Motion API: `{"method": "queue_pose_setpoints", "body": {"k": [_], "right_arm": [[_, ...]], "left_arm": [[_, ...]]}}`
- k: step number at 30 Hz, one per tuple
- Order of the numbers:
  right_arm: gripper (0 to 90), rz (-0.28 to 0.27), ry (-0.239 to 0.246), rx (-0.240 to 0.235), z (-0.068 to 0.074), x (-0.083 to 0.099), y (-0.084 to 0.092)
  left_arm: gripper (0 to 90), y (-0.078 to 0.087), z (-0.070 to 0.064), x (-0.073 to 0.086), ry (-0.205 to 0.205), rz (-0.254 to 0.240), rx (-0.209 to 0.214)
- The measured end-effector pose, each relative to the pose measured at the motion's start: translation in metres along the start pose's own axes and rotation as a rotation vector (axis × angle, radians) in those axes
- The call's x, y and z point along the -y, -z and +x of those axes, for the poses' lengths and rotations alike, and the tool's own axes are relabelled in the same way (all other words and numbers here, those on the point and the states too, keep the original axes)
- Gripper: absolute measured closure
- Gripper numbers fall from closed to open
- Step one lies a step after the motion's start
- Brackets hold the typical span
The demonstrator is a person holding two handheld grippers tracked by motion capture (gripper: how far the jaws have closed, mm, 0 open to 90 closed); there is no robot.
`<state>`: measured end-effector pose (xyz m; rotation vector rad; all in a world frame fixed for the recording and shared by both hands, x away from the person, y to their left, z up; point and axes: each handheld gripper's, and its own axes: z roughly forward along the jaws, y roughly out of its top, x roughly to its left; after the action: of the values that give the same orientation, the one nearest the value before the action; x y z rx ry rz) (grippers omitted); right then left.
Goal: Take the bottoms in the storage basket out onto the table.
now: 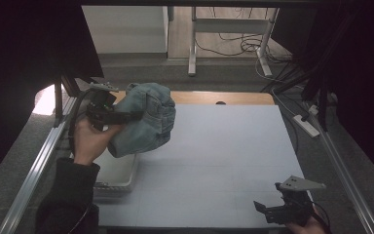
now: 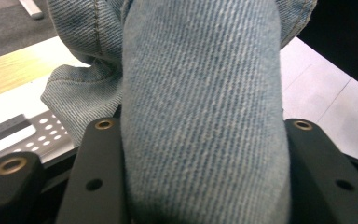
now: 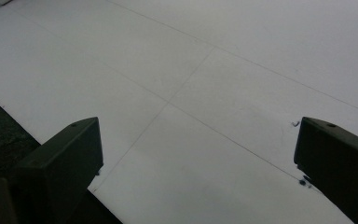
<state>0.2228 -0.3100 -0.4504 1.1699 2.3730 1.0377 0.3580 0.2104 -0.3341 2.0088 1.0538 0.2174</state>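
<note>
— Counting what?
— One denim bundle (image 1: 143, 119), hanging above one white bin (image 1: 119, 173) at the table's (image 1: 224, 161) left edge.
— Grippers?
— Two. Left gripper (image 1: 126, 116) clamping the denim; right gripper (image 1: 268, 208) spread wide, gripping nothing, hovering near the front right corner.

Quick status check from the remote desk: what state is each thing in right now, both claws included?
Left claw: shut on the denim garment, held above the table.
Denim garment: bunched up, lifted, hanging over the white bin.
White bin: at the table's left edge, contents hidden.
Right claw: open, holding nothing, low over the white table.
</note>
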Motion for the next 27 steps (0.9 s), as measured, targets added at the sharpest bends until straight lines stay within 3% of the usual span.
{"method": "queue_pose_setpoints", "body": {"k": [27], "right_arm": [[1.5,-0.003,-0.01,0.003,-0.001,0.0,0.0]], "left_arm": [[52.9,-0.048,-0.038,-0.02,-0.101,0.034,0.054]]}}
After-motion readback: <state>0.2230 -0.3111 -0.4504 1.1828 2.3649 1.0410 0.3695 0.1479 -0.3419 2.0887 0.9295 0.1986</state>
